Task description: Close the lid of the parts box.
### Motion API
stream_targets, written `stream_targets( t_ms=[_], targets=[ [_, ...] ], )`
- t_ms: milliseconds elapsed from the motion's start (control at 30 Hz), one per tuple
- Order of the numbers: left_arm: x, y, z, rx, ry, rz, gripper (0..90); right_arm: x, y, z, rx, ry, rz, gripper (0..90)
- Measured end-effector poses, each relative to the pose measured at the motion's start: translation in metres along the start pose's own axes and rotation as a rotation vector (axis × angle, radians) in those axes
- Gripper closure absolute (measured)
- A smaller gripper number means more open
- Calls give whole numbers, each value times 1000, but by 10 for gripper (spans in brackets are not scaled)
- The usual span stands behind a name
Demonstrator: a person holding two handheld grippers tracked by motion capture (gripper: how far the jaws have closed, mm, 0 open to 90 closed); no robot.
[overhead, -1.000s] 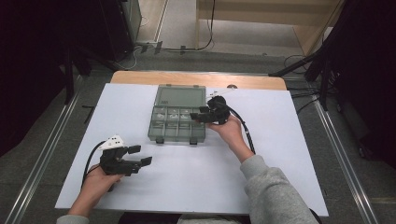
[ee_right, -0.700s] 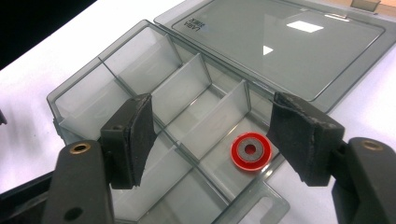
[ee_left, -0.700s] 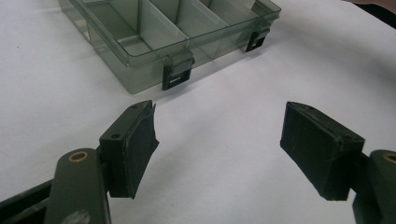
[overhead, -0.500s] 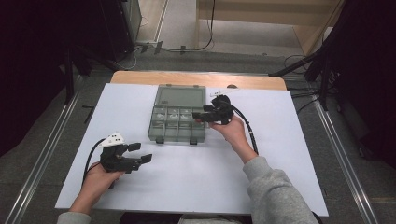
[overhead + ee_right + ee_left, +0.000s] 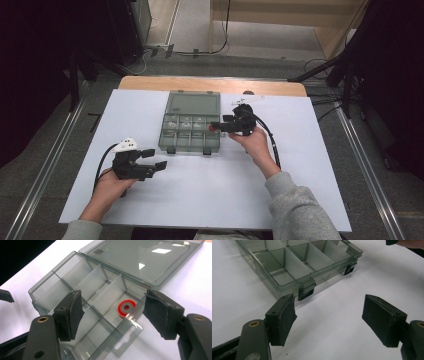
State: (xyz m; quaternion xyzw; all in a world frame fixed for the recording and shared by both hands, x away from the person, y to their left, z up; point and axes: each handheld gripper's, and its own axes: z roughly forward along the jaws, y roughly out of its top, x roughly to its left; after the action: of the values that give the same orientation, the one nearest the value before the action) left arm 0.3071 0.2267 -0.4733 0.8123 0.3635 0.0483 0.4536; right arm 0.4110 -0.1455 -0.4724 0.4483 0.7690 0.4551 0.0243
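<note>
Left gripper [image 5: 150, 160]: we see its jaws spread and empty, low over the bench [image 5: 200, 200], near the box's front latches.
Compartment box [image 5: 172, 142]: mid-bench, lid laid back; thin stiff plastic, we judge it light and slippery.
Red ring [image 5: 126, 307]: in a right-end cell; small, best pinched by its rim.
Right gripper [image 5: 216, 125]: jaws released, empty, above that cell.
Hidden: the ring's thickness.

The organizer box [image 5: 294, 262] runs off the frame's top edge — its lid [image 5: 147, 257] is clipped at upper right.
</note>
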Motion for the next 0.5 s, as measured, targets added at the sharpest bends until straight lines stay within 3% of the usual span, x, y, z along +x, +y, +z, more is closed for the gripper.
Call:
stream_targets(
  t_ms=[267, 500],
  targets=[
    [8, 11, 4, -18, -25, -32, 260, -5, -7, -7, -3, -15, 21, 330],
    [18, 23, 8, -12, 7, -36, 260, -5, -9, -9, 6, -21, 29, 332]
  ],
)
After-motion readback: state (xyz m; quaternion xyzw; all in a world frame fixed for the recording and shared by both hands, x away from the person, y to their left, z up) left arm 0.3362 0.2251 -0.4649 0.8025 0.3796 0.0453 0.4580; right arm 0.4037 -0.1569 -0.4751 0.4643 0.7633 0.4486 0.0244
